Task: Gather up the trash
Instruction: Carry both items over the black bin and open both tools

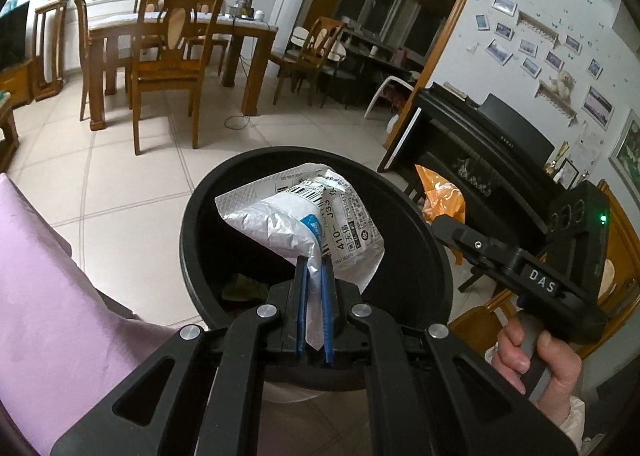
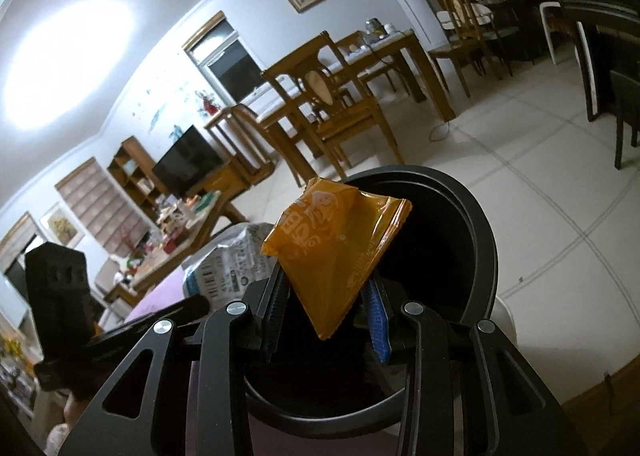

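A black round trash bin (image 1: 416,240) stands on the floor right below both grippers; it also shows in the right wrist view (image 2: 480,232). My left gripper (image 1: 316,276) is shut on a crumpled white mailer bag with a shipping label (image 1: 304,215), held over the bin's opening. My right gripper (image 2: 328,296) has its jaws apart, and an orange snack wrapper (image 2: 336,244) sits between the fingers above the bin's opening. The wrapper (image 1: 442,195) also shows in the left wrist view past the bin's right rim. A green scrap (image 1: 244,286) lies inside the bin.
A pink cloth surface (image 1: 52,296) lies at the left. A wooden dining table (image 1: 180,31) with chairs stands across the tiled floor. A black piano (image 1: 480,135) stands at the right. A TV (image 2: 188,163) and a cluttered low table (image 2: 176,232) are further off.
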The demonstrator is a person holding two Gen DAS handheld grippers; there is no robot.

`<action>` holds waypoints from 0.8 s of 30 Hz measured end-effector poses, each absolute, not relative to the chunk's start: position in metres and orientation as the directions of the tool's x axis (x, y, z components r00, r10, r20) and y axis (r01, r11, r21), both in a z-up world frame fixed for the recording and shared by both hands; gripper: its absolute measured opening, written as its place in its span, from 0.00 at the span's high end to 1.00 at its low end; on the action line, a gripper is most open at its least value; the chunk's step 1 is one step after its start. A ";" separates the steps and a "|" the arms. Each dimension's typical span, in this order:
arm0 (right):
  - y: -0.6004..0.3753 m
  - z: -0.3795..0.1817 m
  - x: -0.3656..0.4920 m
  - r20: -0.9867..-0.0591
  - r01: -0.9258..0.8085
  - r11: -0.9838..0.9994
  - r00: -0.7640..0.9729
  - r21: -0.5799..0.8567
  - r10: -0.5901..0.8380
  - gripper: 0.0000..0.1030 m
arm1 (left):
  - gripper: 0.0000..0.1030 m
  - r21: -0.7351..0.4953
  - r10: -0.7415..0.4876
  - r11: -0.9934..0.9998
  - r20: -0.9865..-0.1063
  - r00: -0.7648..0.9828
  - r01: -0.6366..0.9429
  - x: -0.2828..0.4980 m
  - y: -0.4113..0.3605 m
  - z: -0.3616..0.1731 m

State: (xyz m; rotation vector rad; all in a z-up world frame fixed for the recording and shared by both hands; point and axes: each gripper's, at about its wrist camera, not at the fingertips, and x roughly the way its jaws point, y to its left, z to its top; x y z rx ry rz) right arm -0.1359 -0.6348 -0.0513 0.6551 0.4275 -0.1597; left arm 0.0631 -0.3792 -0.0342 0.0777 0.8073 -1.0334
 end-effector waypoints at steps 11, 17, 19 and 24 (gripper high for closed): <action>-0.626 -0.030 -0.138 -0.360 0.261 0.768 0.932 0.584 -0.043 0.13 | 0.05 -0.125 -0.701 0.598 -0.561 0.441 0.792 0.042 -0.376 -0.018; -0.620 -0.030 -0.142 -0.352 0.251 0.757 0.936 0.604 -0.030 0.09 | 0.05 -0.068 -0.694 0.586 -0.556 0.458 0.807 0.032 -0.366 -0.005; -0.618 -0.028 -0.143 -0.351 0.249 0.757 0.936 0.604 -0.028 0.08 | 0.05 -0.065 -0.694 0.588 -0.553 0.461 0.807 0.030 -0.360 -0.001; -0.598 -0.021 -0.141 -0.355 0.235 0.768 0.935 0.595 -0.011 0.08 | 0.05 -0.037 -0.682 0.605 -0.540 0.494 0.795 0.023 -0.337 0.008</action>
